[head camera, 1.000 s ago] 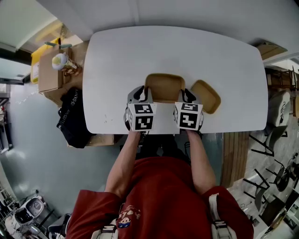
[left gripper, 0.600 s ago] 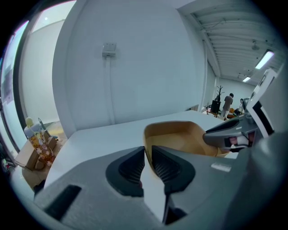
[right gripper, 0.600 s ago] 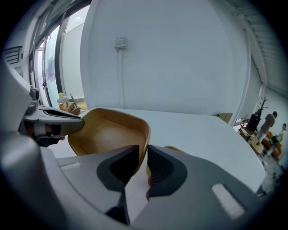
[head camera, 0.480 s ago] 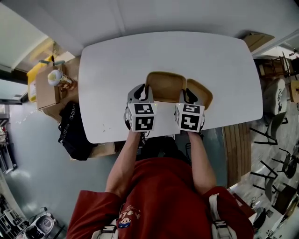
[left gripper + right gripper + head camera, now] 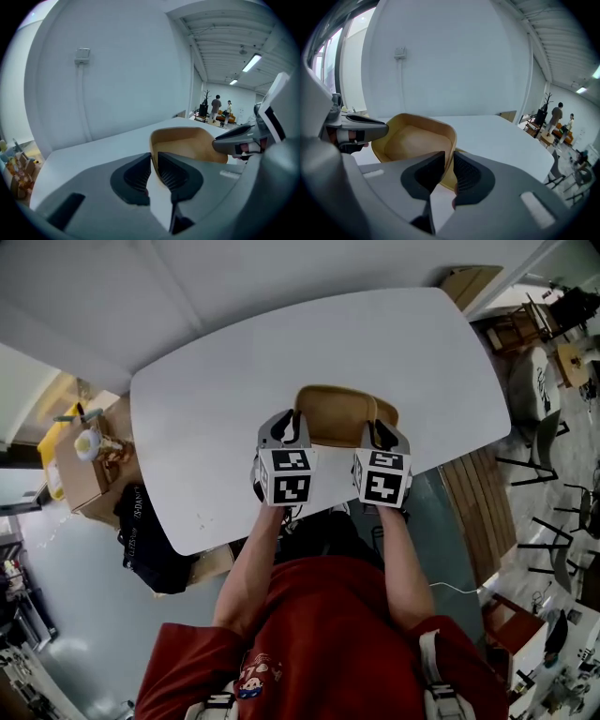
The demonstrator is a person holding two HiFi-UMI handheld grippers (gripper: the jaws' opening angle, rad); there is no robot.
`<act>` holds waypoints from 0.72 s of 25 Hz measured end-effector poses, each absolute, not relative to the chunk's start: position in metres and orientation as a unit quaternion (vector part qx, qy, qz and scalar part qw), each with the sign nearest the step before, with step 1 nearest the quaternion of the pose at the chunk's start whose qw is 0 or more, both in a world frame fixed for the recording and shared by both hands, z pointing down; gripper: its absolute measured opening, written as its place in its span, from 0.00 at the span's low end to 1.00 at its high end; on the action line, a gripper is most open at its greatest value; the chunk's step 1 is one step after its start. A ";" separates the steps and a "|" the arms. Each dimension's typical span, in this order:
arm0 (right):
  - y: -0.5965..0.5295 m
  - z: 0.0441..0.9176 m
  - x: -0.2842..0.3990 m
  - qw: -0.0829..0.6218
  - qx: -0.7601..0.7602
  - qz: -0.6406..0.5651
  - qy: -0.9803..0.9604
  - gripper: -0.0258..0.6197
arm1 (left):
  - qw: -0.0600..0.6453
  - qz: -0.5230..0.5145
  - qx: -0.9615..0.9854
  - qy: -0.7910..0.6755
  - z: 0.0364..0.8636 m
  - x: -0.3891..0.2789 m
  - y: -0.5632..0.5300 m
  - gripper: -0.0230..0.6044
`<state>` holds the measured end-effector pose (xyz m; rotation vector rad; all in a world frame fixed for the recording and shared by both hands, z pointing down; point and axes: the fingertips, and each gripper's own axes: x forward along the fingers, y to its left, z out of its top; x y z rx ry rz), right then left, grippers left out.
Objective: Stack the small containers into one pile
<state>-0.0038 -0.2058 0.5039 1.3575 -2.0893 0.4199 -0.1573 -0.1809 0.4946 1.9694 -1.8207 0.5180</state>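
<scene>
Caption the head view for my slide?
Left gripper and right gripper grip the tan container by its rim over a second container on the table.

Bare open workspace hall: white table (image 5: 234, 381), ceiling strip lights (image 5: 252, 62), cardboard boxes (image 5: 80, 470).

Bright, even indoor light — sharp centres, fisheye-warped, dark-vignetted edges.

A white table (image 5: 234, 381) stands on grey floor (image 5: 84, 615), cardboard boxes (image 5: 75, 479) left, chairs (image 5: 537, 381) right.
</scene>
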 end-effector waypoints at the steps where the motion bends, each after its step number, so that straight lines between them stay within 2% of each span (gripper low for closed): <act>1: -0.205 0.504 0.003 0.301 0.519 0.161 -0.784 0.13 | 0.203 0.189 0.710 -0.647 0.494 -0.151 -0.183 0.12; 18: -0.217 0.512 0.071 0.288 0.544 0.195 -0.763 0.13 | 0.191 0.219 0.734 -0.614 0.499 -0.083 -0.213 0.12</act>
